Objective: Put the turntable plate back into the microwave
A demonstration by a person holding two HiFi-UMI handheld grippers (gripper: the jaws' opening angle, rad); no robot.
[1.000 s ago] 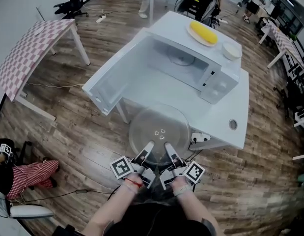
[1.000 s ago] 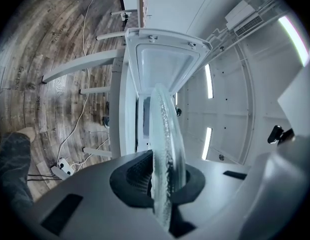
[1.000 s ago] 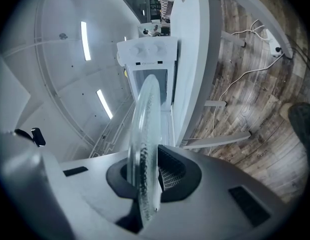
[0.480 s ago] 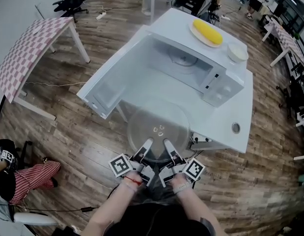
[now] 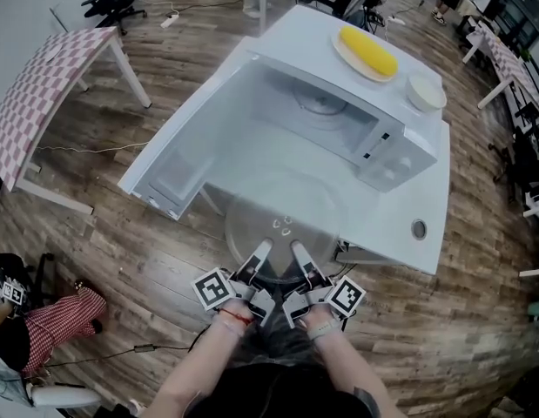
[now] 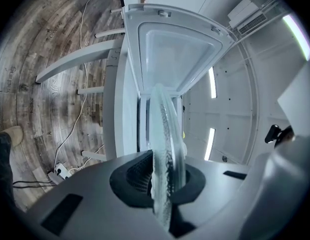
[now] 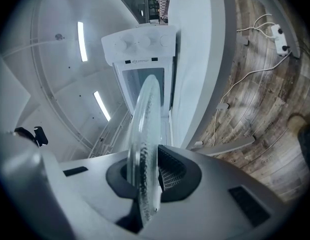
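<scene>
Head view: glass turntable plate (image 5: 285,220), held over the near edge of the white table (image 5: 387,225), in front of the open microwave (image 5: 398,157). Left gripper (image 5: 259,254) and right gripper (image 5: 299,252) each clamp the plate's near rim, side by side. Control-panel print is too small to read.

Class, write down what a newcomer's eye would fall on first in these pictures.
A clear glass turntable plate is held in front of the open microwave, with the left tongs and right tongs shut on its near rim. On top of the microwave lies a yellow corn cob, beside a white bowl.
</scene>
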